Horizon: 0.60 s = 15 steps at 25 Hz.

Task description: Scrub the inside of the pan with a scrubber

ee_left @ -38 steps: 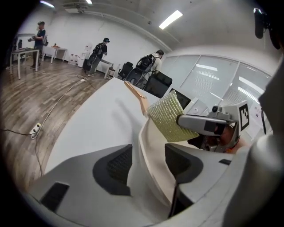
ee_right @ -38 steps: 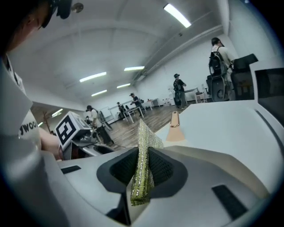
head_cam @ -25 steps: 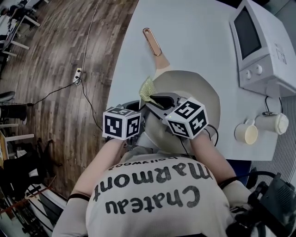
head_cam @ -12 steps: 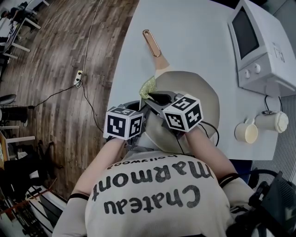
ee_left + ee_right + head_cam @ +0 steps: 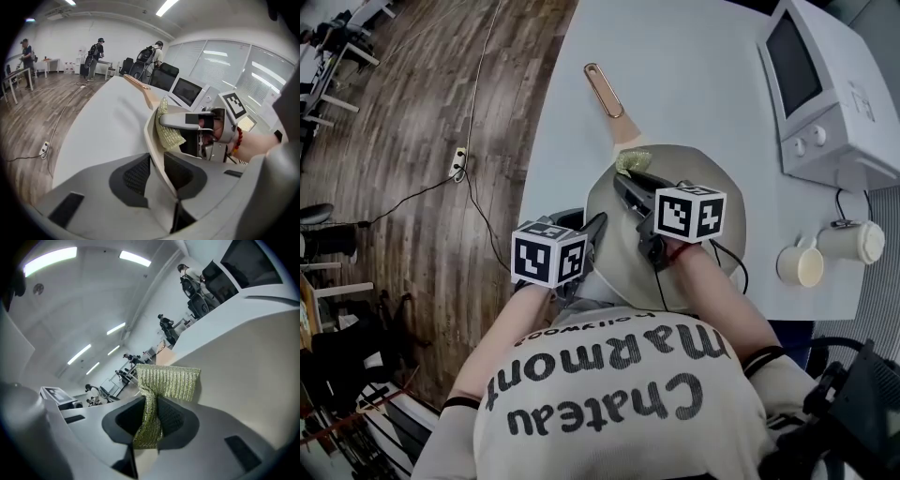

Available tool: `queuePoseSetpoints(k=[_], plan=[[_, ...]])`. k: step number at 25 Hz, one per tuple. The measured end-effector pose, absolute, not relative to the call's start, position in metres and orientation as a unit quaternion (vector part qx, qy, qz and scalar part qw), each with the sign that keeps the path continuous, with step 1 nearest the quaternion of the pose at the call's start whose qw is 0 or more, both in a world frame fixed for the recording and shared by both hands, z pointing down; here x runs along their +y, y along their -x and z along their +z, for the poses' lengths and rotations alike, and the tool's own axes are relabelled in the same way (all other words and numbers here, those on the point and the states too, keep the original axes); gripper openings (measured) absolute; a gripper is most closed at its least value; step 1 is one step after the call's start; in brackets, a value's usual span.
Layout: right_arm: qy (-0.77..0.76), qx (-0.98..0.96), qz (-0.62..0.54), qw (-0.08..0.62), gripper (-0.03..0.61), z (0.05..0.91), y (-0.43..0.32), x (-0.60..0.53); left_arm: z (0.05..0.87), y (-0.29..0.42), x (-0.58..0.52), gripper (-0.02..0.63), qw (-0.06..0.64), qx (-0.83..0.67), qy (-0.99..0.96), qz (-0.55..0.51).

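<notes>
Presently, the pan [image 5: 698, 169] sits at the near left edge of the white counter [image 5: 694, 56]. Its copper-toned handle [image 5: 606, 92] points away to the far left.

My left gripper [image 5: 598, 223] is stationed at the pan's near-left rim, and the thin wall of the pan runs up between its fingers [image 5: 180, 171]. These fingers have just been opening. The wall is between them, but the pads look to stand off it rather than clamp it. I judge this post is meant to steady the pan against the push of scrubbing, so a slack hold here is a finding to note: the pan could slide or turn on the smooth counter.

My right gripper [image 5: 628, 178] reaches across the bowl of the pan toward its far side. Its fingers [image 5: 176, 418] are closed tight on one bunched end of the gold-green mesh scrubber [image 5: 633, 161], which leaves the broad flap free ahead of the tips. That flap lies against the inner wall at the far rim, just beside the root of the handle. Pinching the end only appears deliberate, since it puts mesh rather than plastic onto the metal.

The task is under way on the far wall. The floor and the right side of the pan show no contact at this moment.

A white microwave oven [image 5: 825, 94] stands at the far right and two cups [image 5: 800, 267] to the right of the pan, all well apart from the work.
</notes>
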State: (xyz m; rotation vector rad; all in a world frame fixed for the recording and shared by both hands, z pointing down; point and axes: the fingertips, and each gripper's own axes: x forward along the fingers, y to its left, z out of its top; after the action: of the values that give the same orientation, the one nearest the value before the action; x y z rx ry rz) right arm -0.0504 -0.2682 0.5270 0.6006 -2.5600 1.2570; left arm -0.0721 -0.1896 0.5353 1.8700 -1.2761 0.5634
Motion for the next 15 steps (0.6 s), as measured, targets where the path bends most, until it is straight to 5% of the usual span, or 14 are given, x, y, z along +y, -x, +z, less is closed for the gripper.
queuePoseSetpoints(k=[15], plan=[[-0.355, -0.774, 0.524, 0.012, 0.072, 0.542, -0.028, -0.316, 0.534, 0.070, -0.189, 0.114, 0.405, -0.505, -0.736, 0.195]])
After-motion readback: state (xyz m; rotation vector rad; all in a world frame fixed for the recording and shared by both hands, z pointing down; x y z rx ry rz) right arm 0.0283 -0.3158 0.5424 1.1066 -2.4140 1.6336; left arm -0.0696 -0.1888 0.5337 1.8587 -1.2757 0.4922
